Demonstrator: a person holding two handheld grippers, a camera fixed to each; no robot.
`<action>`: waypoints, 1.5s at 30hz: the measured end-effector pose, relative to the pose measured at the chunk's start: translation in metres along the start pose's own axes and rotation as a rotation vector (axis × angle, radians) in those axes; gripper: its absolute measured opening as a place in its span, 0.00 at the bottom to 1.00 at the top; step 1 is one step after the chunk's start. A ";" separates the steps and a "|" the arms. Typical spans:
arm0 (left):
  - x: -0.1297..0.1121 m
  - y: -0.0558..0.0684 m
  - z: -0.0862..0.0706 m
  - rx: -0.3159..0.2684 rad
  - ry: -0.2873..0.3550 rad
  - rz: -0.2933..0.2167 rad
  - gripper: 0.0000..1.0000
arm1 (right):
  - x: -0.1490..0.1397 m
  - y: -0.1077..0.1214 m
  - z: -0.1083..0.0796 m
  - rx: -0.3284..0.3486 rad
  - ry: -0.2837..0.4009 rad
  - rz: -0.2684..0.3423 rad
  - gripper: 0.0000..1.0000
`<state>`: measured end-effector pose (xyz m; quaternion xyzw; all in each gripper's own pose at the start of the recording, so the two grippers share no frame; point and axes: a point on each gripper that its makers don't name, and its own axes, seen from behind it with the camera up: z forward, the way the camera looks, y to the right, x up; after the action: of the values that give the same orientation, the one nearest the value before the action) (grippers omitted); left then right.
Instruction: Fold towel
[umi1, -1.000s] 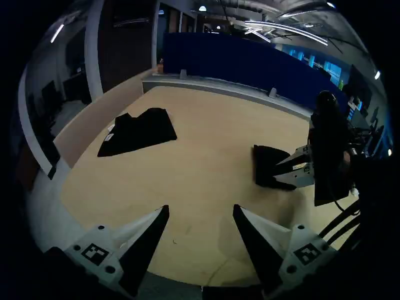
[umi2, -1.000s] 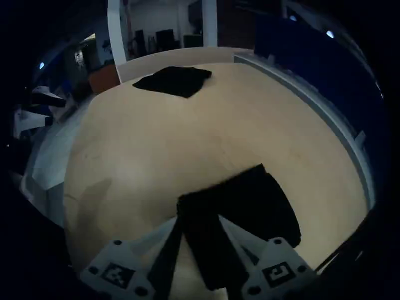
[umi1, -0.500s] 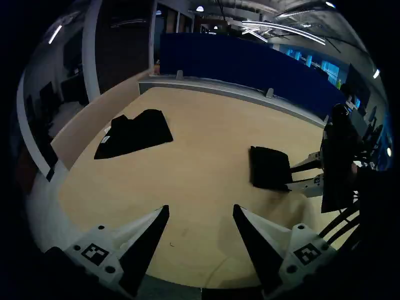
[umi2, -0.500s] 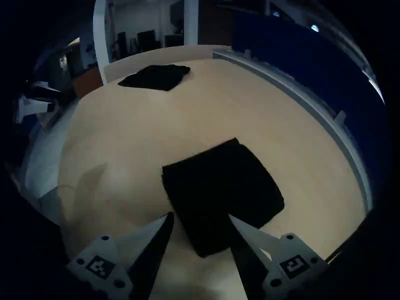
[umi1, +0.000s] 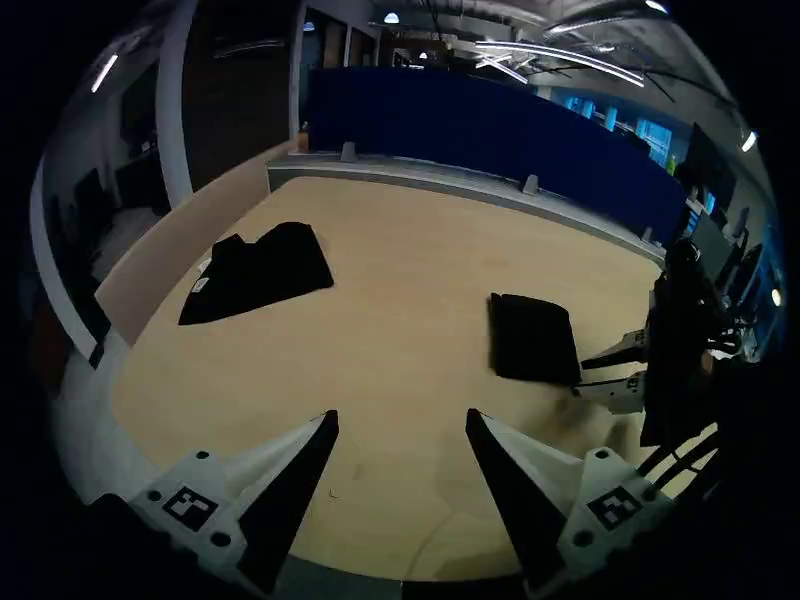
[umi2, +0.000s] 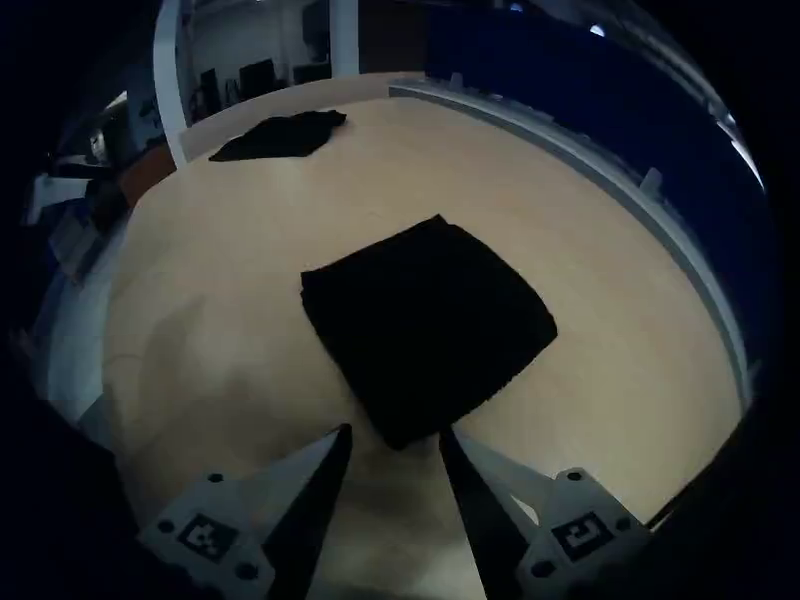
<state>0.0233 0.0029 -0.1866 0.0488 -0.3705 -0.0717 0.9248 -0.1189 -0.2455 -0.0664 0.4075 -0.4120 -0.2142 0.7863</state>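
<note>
Since the towel (umi2: 425, 325) lies folded flat on the table (umi2: 230, 300), the fold looks done and the step in hand is letting go. Spread and empty, the right gripper (umi2: 395, 430) stands just short of the towel's near corner; the left gripper (umi1: 400, 415), also spread and empty, sits well apart from the towel. The next move probably means reaching the rumpled cloth (umi1: 255, 272) beyond it. A second ago the right gripper straddled the towel's edge.
</note>
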 end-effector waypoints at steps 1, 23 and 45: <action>0.000 0.000 0.000 0.000 0.000 0.001 0.95 | -0.001 0.000 0.001 -0.003 -0.002 0.005 0.62; -0.001 0.004 0.001 0.000 -0.001 0.005 0.94 | 0.009 0.011 -0.003 -0.020 0.051 0.061 0.04; 0.040 0.044 0.008 -0.076 0.058 0.062 0.94 | 0.134 0.080 -0.130 -0.086 0.294 0.025 0.03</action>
<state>0.0509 0.0392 -0.1479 0.0042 -0.3421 -0.0554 0.9380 0.0646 -0.2287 0.0199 0.3950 -0.2880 -0.1599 0.8576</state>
